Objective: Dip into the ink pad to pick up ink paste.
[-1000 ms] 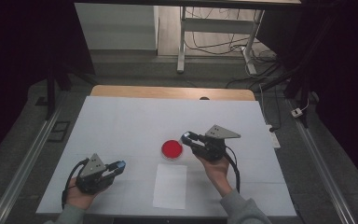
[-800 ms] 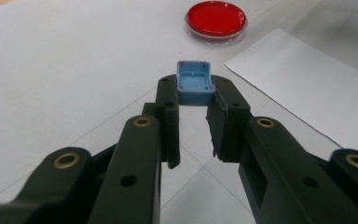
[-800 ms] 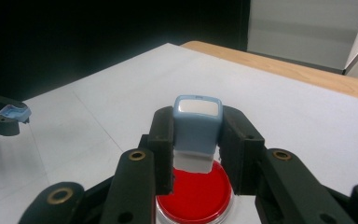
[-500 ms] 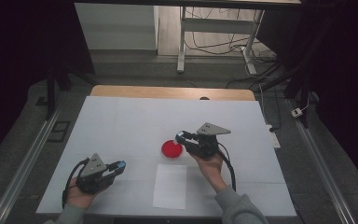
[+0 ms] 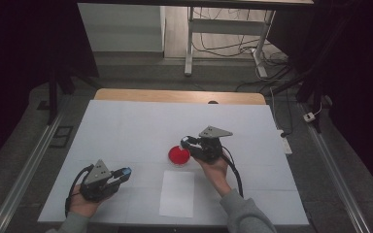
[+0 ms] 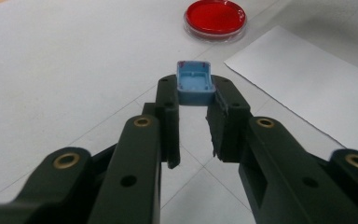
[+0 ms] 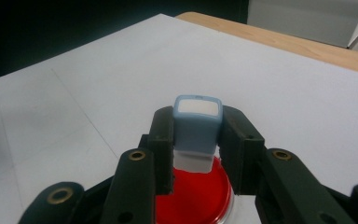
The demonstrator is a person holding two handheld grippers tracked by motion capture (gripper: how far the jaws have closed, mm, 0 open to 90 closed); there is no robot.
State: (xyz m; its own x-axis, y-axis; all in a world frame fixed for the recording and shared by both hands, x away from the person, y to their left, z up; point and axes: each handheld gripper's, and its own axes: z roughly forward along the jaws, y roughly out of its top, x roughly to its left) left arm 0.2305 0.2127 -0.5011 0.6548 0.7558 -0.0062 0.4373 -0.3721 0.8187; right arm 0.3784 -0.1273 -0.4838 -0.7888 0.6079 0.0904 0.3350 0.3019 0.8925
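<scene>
A round red ink pad in a clear dish (image 5: 178, 155) lies near the middle of the white table (image 5: 136, 126). My right gripper (image 5: 186, 142) is shut on a blue-and-white stamp (image 7: 196, 127), held right over the red dish (image 7: 196, 205). At the front left, my left gripper (image 5: 125, 172) is shut on a small blue cap (image 6: 194, 83), its hollow side facing the camera. The red dish (image 6: 215, 17) lies farther off in the left gripper view. A white sheet of paper (image 5: 177, 192) lies in front of the dish.
The paper (image 6: 307, 84) lies to the right of my left jaws. A wooden table edge (image 5: 175, 95) runs along the back. Cables and a table frame (image 5: 223, 43) stand on the floor beyond.
My right gripper has moved left and toward the near side with the stamp, ending over the red dish. The left gripper has stayed in place.
</scene>
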